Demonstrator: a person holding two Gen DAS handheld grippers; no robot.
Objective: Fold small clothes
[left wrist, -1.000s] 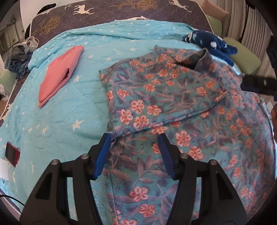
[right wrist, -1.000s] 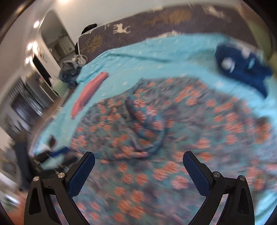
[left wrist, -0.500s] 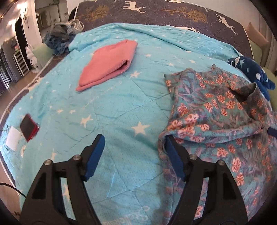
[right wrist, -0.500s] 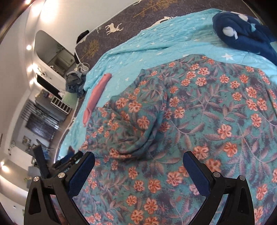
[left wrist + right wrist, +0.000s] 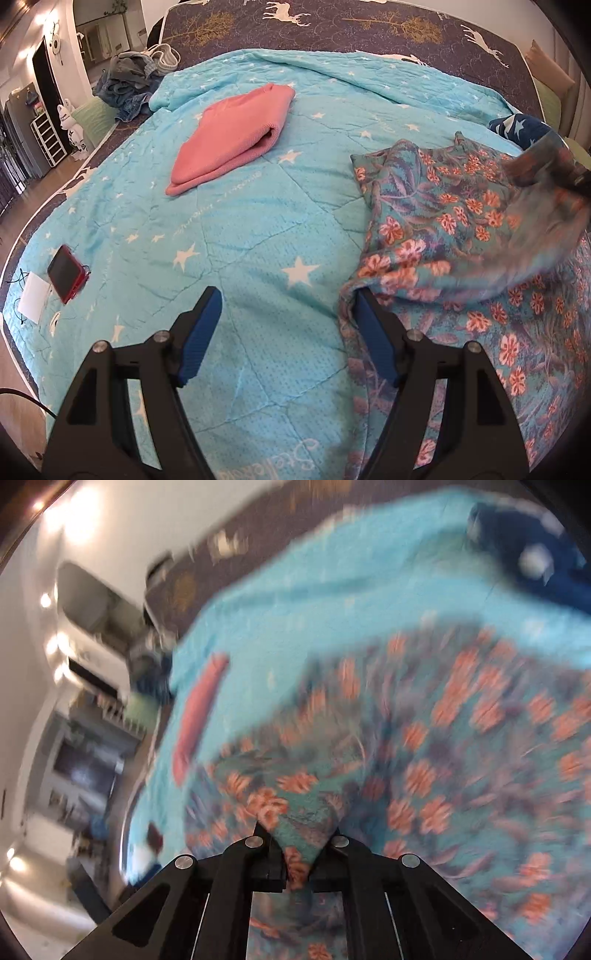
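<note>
Floral garment (image 5: 443, 221) on blanket (image 5: 240, 240), pinched in right tool (image 5: 295, 864); left tool (image 5: 284, 332) spread, empty

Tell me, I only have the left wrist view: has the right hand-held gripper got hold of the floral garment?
Observer: Yes. The right hand-held gripper is shut on a pinched fold of the floral garment.
Operator: Is it gripping an edge or the middle?
Observer: Too blurred to tell; fabric bunches up between the jaws, which have just closed.
Operator: Anything else near that grip?
Observer: A dark blue item with white spots lies beyond the garment on the turquoise quilt.
</note>
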